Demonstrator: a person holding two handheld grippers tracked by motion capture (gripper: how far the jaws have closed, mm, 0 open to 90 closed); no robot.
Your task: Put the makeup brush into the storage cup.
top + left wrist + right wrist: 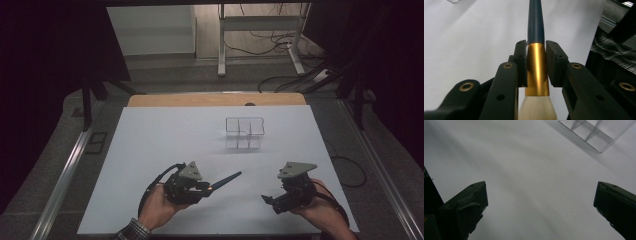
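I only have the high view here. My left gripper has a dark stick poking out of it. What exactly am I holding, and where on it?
Observer: It's a makeup brush. The left gripper is shut on its gold ferrule, with the pale bristles behind the jaws.
Operator: And the right gripper?
Observer: The right gripper is open, nothing between its jaws, over bare white table.
Operator: Is the clear organizer in front of it?
Observer: Yes, the clear divided organizer sits up and to the right in the right gripper view, its compartments looking empty.
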